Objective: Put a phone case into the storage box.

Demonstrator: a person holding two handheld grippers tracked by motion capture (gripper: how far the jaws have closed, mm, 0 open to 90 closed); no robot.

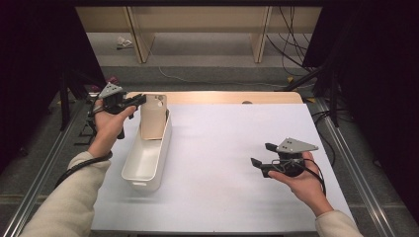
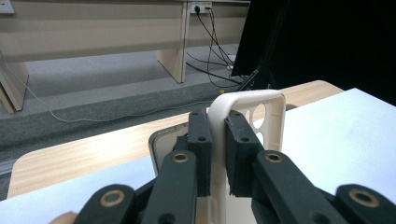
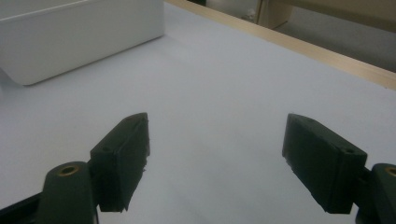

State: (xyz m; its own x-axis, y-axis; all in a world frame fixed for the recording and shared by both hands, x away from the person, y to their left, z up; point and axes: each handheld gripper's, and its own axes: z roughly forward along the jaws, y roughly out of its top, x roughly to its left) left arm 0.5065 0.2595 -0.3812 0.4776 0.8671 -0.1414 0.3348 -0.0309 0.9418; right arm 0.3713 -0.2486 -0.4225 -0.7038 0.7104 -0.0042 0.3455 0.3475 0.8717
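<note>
A cream phone case with camera cut-outs stands upright at the far end of a long white bin, at the table's left. My left gripper is shut on the case's upper edge. In the left gripper view the two black pads press on either side of the case's thin rim, and the left gripper points toward the far wall. My right gripper hovers over the white sheet at the right, open with nothing between its fingers. The right gripper faces the bin.
A white sheet covers the table, with a wooden strip bare along the far edge. Beyond it lie grey floor, desk legs and loose cables. Dark stands and curtains flank both sides.
</note>
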